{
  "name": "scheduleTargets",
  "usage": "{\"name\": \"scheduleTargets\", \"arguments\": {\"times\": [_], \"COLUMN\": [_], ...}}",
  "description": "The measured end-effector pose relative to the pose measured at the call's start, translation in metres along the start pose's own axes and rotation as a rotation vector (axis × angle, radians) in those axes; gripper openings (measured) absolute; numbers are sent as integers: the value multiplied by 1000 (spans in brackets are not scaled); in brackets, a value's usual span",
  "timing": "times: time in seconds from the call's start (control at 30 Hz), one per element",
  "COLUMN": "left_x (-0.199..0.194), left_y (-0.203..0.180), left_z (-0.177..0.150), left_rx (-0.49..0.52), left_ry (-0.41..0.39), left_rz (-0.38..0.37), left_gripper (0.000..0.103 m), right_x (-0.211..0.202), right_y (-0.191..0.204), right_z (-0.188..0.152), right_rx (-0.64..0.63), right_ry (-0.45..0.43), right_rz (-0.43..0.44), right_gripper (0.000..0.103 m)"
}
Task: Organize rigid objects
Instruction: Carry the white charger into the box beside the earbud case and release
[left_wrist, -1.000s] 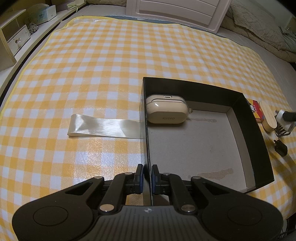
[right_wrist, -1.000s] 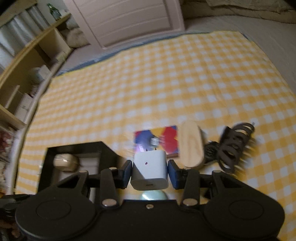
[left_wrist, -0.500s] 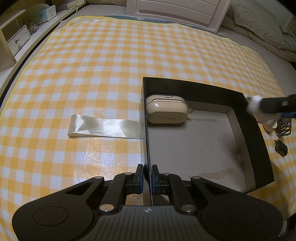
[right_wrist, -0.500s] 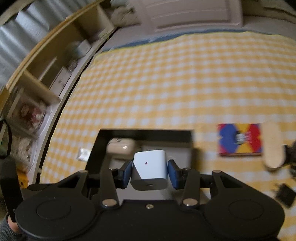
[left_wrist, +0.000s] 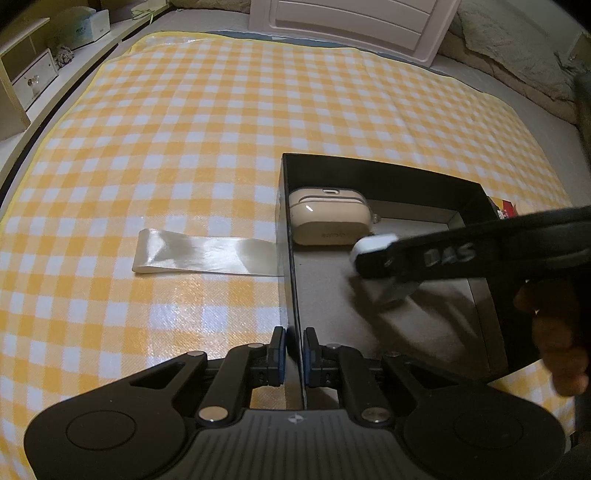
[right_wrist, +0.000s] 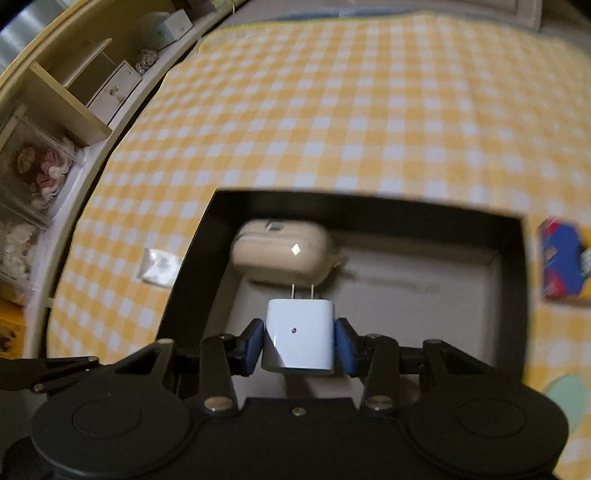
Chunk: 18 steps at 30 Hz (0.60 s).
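the right gripper (right_wrist: 300, 341) clamps a white plug-in charger (right_wrist: 300, 338) between its blue pads, prongs pointing forward, and holds it above the grey floor of the black box (right_wrist: 511, 295); whether the charger is touching the floor cannot be told, though in the left wrist view it seems to hang a little above it, just beside the beige earbud case (left_wrist: 328, 218); the left gripper (left_wrist: 293, 349) is closed narrowly on the near wall of the black box (left_wrist: 380, 171), apparently steadying it on the yellow checked cloth (left_wrist: 221, 122).

judging by how things lie, the task is partly done; the earbud case already sits in the far left corner of the box, against the walls; the charger is over the box but not yet released, so its placing looks like the step in hand; what is left, as far as the pictures show, is at least the red and blue card box (right_wrist: 563, 266), which lies on the cloth just outside the box's right wall; other loose things may lie beyond that wall, but they are hidden here; a strip of clear tape (left_wrist: 205, 253) lies flat on the cloth against the box's left wall, and whether it counts among the things to tidy cannot be told.
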<state>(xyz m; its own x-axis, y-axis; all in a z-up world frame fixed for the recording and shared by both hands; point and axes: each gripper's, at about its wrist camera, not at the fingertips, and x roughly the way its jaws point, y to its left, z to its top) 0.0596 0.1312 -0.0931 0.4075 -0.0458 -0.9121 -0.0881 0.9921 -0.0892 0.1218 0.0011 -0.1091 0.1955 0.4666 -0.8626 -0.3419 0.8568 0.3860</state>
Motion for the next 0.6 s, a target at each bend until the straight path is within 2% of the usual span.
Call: {"name": "scheduleTargets", "arguments": {"times": [0.07, 0.17, 0.3, 0.4, 0.6], "left_x": [-1, -1, -3, -2, 0], "left_y": [-1, 0, 0, -1, -2], "left_z": [0, 1, 1, 1, 1], "left_rx": [0, -1, -6, -6, -2], "left_ry": [1, 1, 1, 1, 1], "left_rz": [-2, -1, -6, -7, -4], "left_gripper": [10, 10, 11, 11, 11], "right_x": [7, 3, -5, -3, 5], "right_y": [-3, -9, -13, -12, -3], "right_z": [-1, -1, 1, 0, 3], "right_rx": [31, 60, 47, 29, -1], "right_ry": [40, 56, 85, 127, 93], "right_rz": [34, 69, 77, 83, 123], "right_gripper": [44, 44, 27, 26, 23]}}
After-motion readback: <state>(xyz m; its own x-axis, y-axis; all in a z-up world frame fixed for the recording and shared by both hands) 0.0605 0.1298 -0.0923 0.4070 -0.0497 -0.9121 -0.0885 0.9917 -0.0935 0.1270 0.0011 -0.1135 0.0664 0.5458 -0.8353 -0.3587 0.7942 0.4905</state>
